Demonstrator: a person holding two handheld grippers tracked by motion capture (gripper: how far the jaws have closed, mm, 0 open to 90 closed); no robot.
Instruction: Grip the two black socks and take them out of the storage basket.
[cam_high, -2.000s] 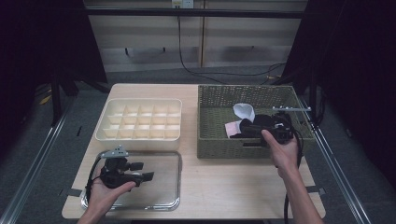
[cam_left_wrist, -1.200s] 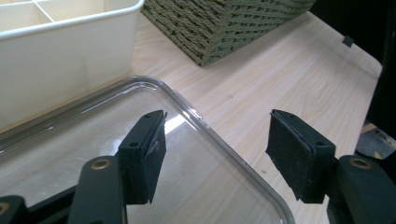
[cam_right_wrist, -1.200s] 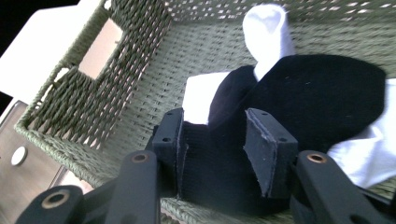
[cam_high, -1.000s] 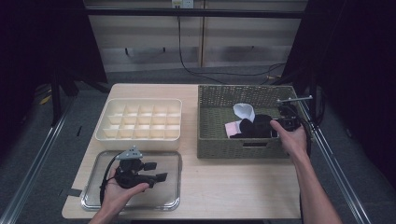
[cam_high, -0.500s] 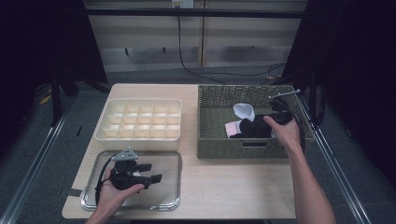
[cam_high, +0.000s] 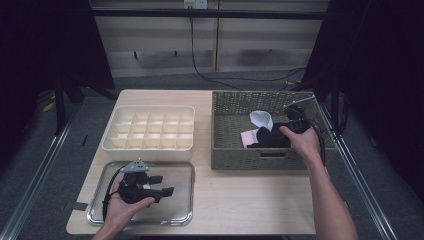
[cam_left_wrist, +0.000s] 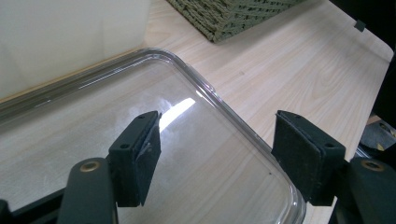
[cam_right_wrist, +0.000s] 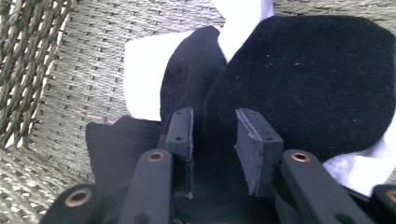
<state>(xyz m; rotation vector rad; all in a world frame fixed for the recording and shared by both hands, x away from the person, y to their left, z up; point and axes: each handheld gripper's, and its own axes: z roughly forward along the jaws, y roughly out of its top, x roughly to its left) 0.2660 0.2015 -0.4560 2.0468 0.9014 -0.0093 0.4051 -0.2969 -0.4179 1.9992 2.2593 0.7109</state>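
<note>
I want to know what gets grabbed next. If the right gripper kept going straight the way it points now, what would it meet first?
Most likely the black cloth in the woven basket: the right gripper points into it, jaws just closing, close above. Whether the pads already touch is unclear.

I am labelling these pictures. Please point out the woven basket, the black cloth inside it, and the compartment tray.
woven basket (cam_high: 235, 155): high view, on its front wall.
black cloth (cam_right_wrist: 303, 88): right gripper view, on the middle of the large dark piece.
compartment tray (cam_high: 150, 147): high view, on its front wall.
</note>
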